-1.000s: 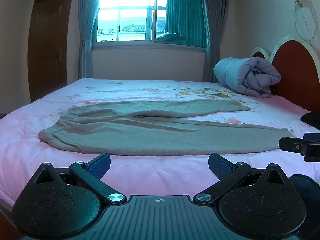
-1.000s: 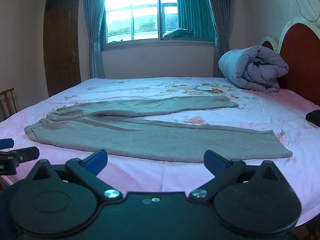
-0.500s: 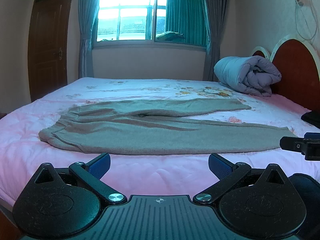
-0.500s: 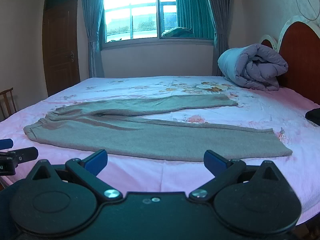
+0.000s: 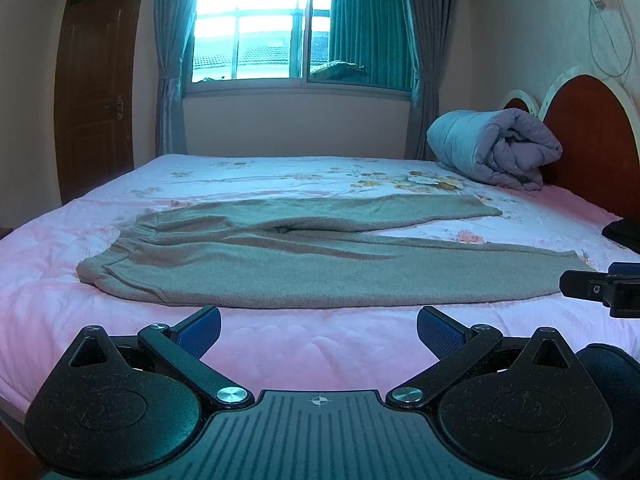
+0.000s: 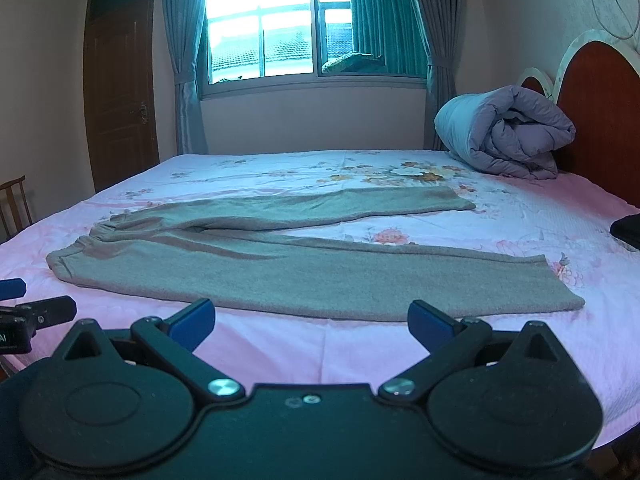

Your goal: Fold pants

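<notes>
Grey-beige pants point(image 5: 304, 264) point(image 6: 280, 268) lie flat on the pink bed, waistband to the left, both legs stretched to the right and spread apart in a V. My left gripper point(image 5: 318, 326) hovers open over the near bed edge, short of the near leg, with nothing between its blue pads. My right gripper point(image 6: 310, 320) is likewise open and empty, just in front of the near leg. Each gripper's tip shows at the edge of the other's view.
A rolled grey-blue duvet point(image 5: 496, 148) sits by the red headboard point(image 5: 592, 136) at the far right. A dark object point(image 6: 628, 228) lies at the bed's right edge. A chair point(image 6: 14, 204) stands left of the bed; a door and window are behind.
Both grippers have drifted very slightly; the pants lie as before and both grippers stay open.
</notes>
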### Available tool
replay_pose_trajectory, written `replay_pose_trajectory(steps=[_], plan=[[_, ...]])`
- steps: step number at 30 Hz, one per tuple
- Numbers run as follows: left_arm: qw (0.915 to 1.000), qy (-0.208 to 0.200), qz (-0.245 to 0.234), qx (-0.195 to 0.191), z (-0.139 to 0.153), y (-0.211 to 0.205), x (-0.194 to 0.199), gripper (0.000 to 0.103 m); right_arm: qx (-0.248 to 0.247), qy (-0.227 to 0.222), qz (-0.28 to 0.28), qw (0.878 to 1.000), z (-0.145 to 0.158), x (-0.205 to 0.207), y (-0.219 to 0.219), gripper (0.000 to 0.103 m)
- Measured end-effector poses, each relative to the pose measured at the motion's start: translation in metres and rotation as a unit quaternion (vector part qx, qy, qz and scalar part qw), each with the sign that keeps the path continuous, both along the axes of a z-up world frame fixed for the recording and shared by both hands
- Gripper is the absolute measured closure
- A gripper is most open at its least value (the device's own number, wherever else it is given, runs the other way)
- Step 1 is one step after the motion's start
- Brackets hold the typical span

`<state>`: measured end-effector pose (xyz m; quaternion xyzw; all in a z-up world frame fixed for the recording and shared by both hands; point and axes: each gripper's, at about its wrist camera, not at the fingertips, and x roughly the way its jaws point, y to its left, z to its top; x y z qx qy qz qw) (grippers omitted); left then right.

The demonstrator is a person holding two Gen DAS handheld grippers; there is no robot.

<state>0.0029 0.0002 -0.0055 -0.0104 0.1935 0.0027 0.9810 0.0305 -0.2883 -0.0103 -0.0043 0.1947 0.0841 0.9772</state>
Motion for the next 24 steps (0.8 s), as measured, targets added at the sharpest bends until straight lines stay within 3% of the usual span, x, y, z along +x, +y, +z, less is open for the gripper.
replay_pose_trajectory(steps=[24], plan=[[1.0000, 0.004, 0.001, 0.001, -0.0011, 0.0003, 0.0014, 0.000, 0.001, 0.004, -0.002, 1.000, -0.0058, 0.0035, -0.0080, 0.006]])
